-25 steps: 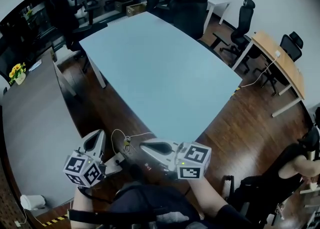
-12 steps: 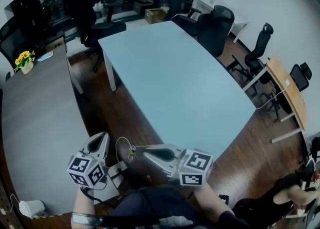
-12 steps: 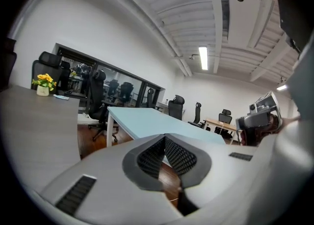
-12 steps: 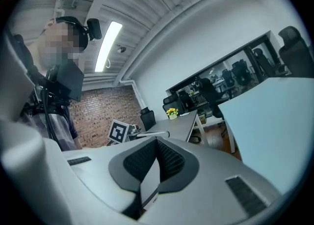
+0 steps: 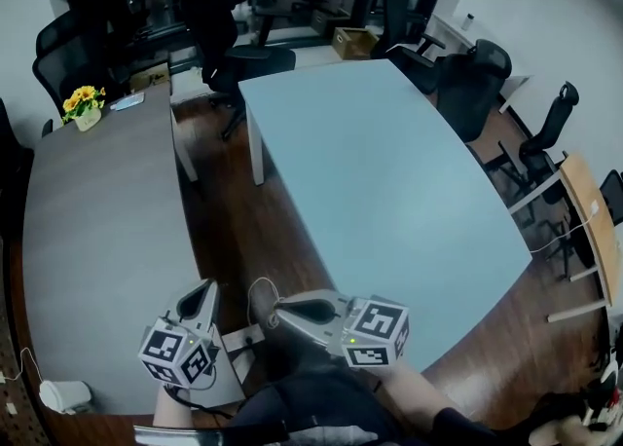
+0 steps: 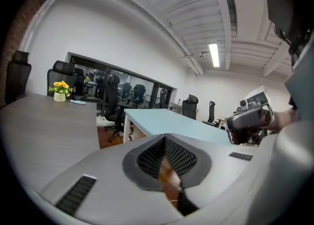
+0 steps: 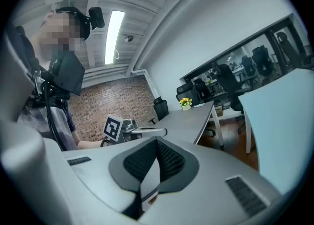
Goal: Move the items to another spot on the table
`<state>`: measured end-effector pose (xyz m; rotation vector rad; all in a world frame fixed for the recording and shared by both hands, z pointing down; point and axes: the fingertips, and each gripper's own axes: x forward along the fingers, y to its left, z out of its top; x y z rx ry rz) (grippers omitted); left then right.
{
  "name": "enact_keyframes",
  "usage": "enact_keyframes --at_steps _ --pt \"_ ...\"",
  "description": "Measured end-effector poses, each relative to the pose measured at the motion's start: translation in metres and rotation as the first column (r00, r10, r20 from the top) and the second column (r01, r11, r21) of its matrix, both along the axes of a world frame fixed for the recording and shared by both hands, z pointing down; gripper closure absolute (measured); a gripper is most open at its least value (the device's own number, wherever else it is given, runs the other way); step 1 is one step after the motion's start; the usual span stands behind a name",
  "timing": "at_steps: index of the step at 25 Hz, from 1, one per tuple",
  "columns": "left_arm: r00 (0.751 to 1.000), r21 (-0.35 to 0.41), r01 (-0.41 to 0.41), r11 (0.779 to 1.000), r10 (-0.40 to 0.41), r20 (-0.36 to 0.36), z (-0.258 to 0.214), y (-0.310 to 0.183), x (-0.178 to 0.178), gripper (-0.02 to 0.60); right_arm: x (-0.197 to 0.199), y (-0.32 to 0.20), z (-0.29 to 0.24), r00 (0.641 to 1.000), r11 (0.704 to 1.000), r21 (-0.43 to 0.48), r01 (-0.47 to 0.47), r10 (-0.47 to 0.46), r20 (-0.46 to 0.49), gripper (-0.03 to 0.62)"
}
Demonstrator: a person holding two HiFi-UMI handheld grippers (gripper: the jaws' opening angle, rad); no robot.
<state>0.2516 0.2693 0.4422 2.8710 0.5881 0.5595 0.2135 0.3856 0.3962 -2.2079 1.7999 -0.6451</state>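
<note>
Since neither tool carries anything, the step in hand looks like the approach, before any pick-up. Left tool point(image 5: 204, 286) and right tool point(image 5: 281, 307) sit at the bottom of the frame, left of centre. Both have their jaws pressed together with nothing between the pads (each tool's own view shows only a thin slit). Their tips point up the frame, toward the strip of wooden floor point(image 5: 243, 230) between the grey worktop point(image 5: 88, 230) at left and the pale blue worktop point(image 5: 389, 171) filling centre and right. No item to move shows on the blue worktop. On the grey one I make out only a pot of yellow flowers point(image 5: 86, 105) at upper left, with a small flat thing point(image 5: 127, 100) just beside it, both well apart from the tools. Whether the task means these I cannot tell. As I judge it, the next move calls for finding the items, bringing a tool near one, and opening its jaws before closing on it.
</note>
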Motion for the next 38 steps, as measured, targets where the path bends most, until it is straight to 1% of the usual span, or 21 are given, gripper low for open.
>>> enact_keyframes --at_steps 2,4,7,10,12,15,18,20,23,25,28,30,31,32,35,36,38 --pt "0.999 0.023 0.036 0.999 -0.036 0.006 -0.001 -0.005 0.01 0.572 0.013 -0.007 0.005 0.999 0.999 0.019 0.046 -0.046 0.013 0.609" --pt "0.998 0.044 0.052 0.998 -0.053 0.019 -0.003 -0.002 0.024 0.572 0.031 -0.01 0.004 0.997 0.996 0.051 0.074 -0.075 0.016 0.609" --pt "0.999 0.069 0.032 0.997 -0.035 0.041 -0.005 0.017 0.054 0.574 0.062 -0.007 -0.005 0.993 0.987 0.112 0.111 -0.114 0.013 0.609" --pt "0.998 0.137 0.014 0.99 -0.021 0.052 -0.007 0.034 0.088 0.572 0.084 -0.004 -0.007 0.986 0.974 0.162 0.161 -0.166 0.017 0.609" --pt "0.998 0.171 0.022 0.985 -0.031 0.05 -0.009 0.039 0.109 0.572 0.099 0.001 -0.002 0.983 0.968 0.18 0.176 -0.183 0.025 0.609" --pt "0.996 0.185 0.049 0.981 -0.06 0.058 -0.013 0.044 0.132 0.572 0.125 0.007 -0.003 0.981 0.96 0.219 0.174 -0.187 0.041 0.609" --pt "0.997 0.202 0.044 0.978 -0.055 0.049 -0.023 0.048 0.146 0.572 0.143 0.01 -0.019 0.98 0.936 0.317 0.152 -0.184 0.071 0.609" --pt "0.997 0.211 0.05 0.976 -0.06 0.039 -0.027 0.047 0.157 0.572 0.154 0.012 -0.022 0.98 0.927 0.346 0.142 -0.18 0.081 0.609" --pt "0.998 0.212 0.057 0.976 -0.064 0.029 -0.03 0.046 0.177 0.572 0.171 0.014 -0.02 0.982 0.929 0.34 0.147 -0.178 0.063 0.609" --pt "0.998 0.226 0.051 0.973 -0.057 0.024 -0.031 0.046 0.191 0.572 0.183 0.015 -0.02 0.984 0.931 0.335 0.146 -0.173 0.051 0.609" --pt "1.0 0.262 0.007 0.965 -0.014 0.023 -0.029 0.052 0.213 0.572 0.203 0.016 -0.021 0.989 0.937 0.328 0.117 -0.14 0.046 0.609" --pt "1.0 0.29 -0.027 0.957 0.023 0.017 -0.029 0.054 0.227 0.572 0.218 0.013 -0.023 0.992 0.937 0.337 0.095 -0.119 0.049 0.609" --pt "0.999 0.292 -0.033 0.956 0.033 0.006 -0.03 0.052 0.234 0.572 0.226 0.01 -0.022 0.993 0.936 0.341 0.088 -0.111 0.049 0.609" --pt "0.999 0.281 -0.031 0.959 0.037 -0.016 -0.035 0.048 0.242 0.572 0.233 0.005 -0.021 0.993 0.936 0.343 0.082 -0.105 0.048 0.609" --pt "0.994 0.182 -0.009 0.983 0.028 -0.102 -0.056 0.026 0.27 0.572 0.258 -0.019 -0.022 0.995 0.938 0.337 0.074 -0.092 0.039 0.609" --pt "0.993 0.156 -0.003 0.988 0.021 -0.116 -0.058 0.016 0.28 0.572 0.267 -0.028 -0.022 0.995 0.94 0.335 0.071 -0.089 0.04 0.609" --pt "0.994 0.135 0.008 0.991 0.007 -0.111 -0.05 -0.01 0.302 0.572 0.288 -0.051 -0.017 0.995 0.945 0.323 0.059 -0.08 0.053 0.609"
